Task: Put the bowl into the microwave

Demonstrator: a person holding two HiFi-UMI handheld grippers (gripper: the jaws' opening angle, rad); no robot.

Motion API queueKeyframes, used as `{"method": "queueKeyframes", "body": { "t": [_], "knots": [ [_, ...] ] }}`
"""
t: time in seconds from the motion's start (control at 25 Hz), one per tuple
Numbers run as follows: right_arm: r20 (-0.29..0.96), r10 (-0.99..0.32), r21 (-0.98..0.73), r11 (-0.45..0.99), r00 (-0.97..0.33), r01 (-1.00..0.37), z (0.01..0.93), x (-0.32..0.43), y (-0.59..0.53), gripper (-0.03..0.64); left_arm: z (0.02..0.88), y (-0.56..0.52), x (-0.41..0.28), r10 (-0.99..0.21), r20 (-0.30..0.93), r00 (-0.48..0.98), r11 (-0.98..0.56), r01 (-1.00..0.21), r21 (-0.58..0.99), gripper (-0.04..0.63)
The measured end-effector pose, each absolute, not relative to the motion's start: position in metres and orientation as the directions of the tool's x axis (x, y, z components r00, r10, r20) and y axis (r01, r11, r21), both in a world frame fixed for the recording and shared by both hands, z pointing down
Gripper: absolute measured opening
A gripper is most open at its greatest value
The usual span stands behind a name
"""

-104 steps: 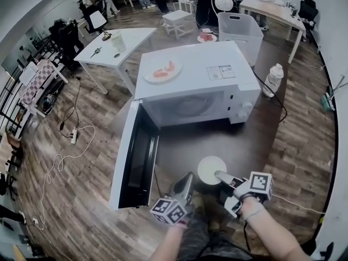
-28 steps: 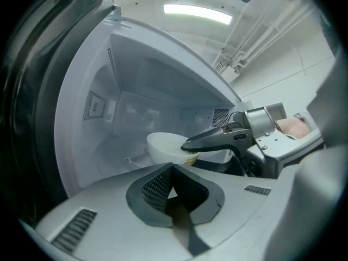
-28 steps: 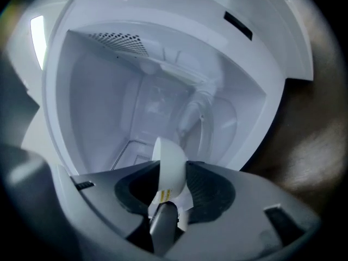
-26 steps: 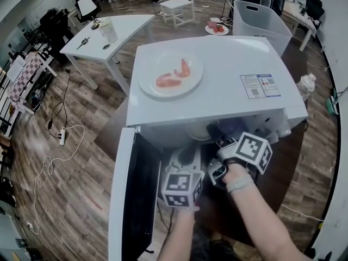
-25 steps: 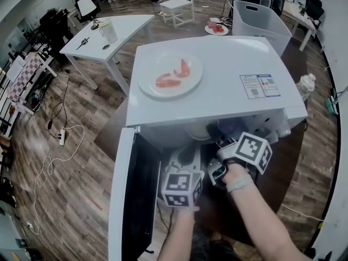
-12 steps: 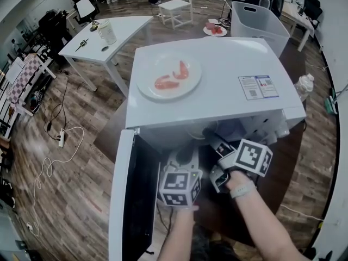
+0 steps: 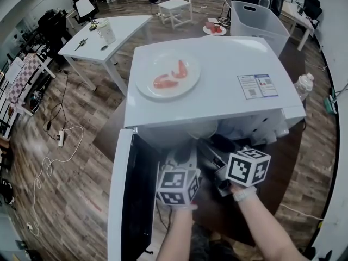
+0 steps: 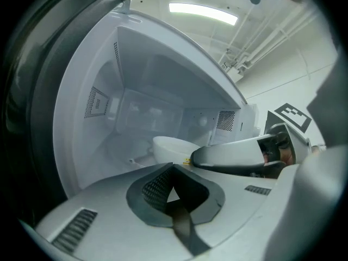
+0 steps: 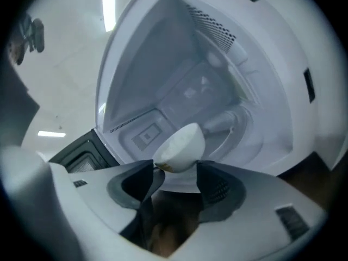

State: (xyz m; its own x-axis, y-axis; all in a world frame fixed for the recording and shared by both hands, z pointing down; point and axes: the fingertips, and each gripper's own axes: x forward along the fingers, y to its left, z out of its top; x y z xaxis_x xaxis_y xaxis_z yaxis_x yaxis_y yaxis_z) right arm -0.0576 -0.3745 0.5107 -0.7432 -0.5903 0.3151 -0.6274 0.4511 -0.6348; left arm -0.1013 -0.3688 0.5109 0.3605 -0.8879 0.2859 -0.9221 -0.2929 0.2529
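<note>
The white bowl (image 9: 181, 147) stands inside the open white microwave (image 7: 217, 86); the head view shows only its rim (image 7: 202, 128) under the top edge. My right gripper (image 9: 176, 178) is at the cavity mouth, just short of the bowl. Its jaws have just been opening and now stand apart, with the bowl's near edge at the tips and the pads not pressing on it. In the head view the right gripper (image 7: 211, 150) is beside the left gripper (image 7: 182, 157). My left gripper (image 8: 173, 181) is shut on nothing and points into the cavity at the bowl (image 8: 174, 147).
The microwave door (image 7: 130, 200) hangs open at the left. A plate with red food (image 7: 167, 76) lies on the microwave's top. A white table (image 7: 109, 37), a plastic bin (image 7: 258, 18) and a bottle (image 7: 303, 85) stand around. Cables run across the wooden floor (image 7: 60, 140).
The bowl, earlier on the table in front of the microwave, now stands inside it. In the last second the right gripper rolled, drew back a little and let the bowl go.
</note>
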Motion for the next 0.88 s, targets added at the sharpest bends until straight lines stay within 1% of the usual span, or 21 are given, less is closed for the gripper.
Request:
{"method": "queueKeyframes", "body": {
  "t": [0.12, 0.16, 0.28, 0.48, 0.56, 0.6, 0.64, 0.68, 0.88],
  "knots": [
    [0.347, -0.599, -0.539, 0.502, -0.721, -0.676, 0.5113, -0.0567, -0.3726, 0.255, 0.5114, -0.3687, -0.1018, -0.889, 0.284, 0.360, -0.290, -0.921, 0.259, 0.011],
    [0.352, -0.606, -0.513, 0.513, -0.714, -0.688, 0.5107, -0.0562, -0.3719, 0.242, 0.5114, -0.3686, -0.1018, -0.889, 0.284, 0.360, -0.289, -0.921, 0.261, 0.011],
    [0.359, -0.627, -0.452, 0.531, -0.691, -0.717, 0.5095, -0.0536, -0.3703, 0.186, 0.5107, -0.3683, -0.1011, -0.888, 0.283, 0.363, -0.291, -0.919, 0.266, 0.011],
    [0.355, -0.649, -0.410, 0.539, -0.673, -0.736, 0.5094, -0.0519, -0.3681, 0.100, 0.5109, -0.3690, -0.1017, -0.888, 0.282, 0.364, -0.291, -0.918, 0.268, 0.011],
    [0.357, -0.654, -0.392, 0.543, -0.667, -0.742, 0.5099, -0.0523, -0.3678, 0.079, 0.5111, -0.3699, -0.1016, -0.887, 0.278, 0.369, -0.295, -0.915, 0.275, 0.011],
    [0.357, -0.655, -0.388, 0.544, -0.666, -0.743, 0.5103, -0.0529, -0.3678, 0.056, 0.5115, -0.3703, -0.1013, -0.885, 0.276, 0.375, -0.298, -0.912, 0.283, 0.011],
    [0.357, -0.656, -0.387, 0.544, -0.665, -0.744, 0.5108, -0.0537, -0.3680, 0.019, 0.5121, -0.3708, -0.1010, -0.882, 0.275, 0.382, -0.302, -0.907, 0.292, 0.011],
    [0.358, -0.656, -0.387, 0.543, -0.664, -0.745, 0.5114, -0.0544, -0.3685, 0.006, 0.5126, -0.3715, -0.1007, -0.880, 0.274, 0.387, -0.305, -0.905, 0.298, 0.011],
    [0.356, -0.661, -0.403, 0.529, -0.661, -0.747, 0.5123, -0.0563, -0.3730, 0.006, 0.5126, -0.3760, -0.1011, -0.876, 0.280, 0.393, -0.310, -0.903, 0.296, 0.011]
  ]
}}
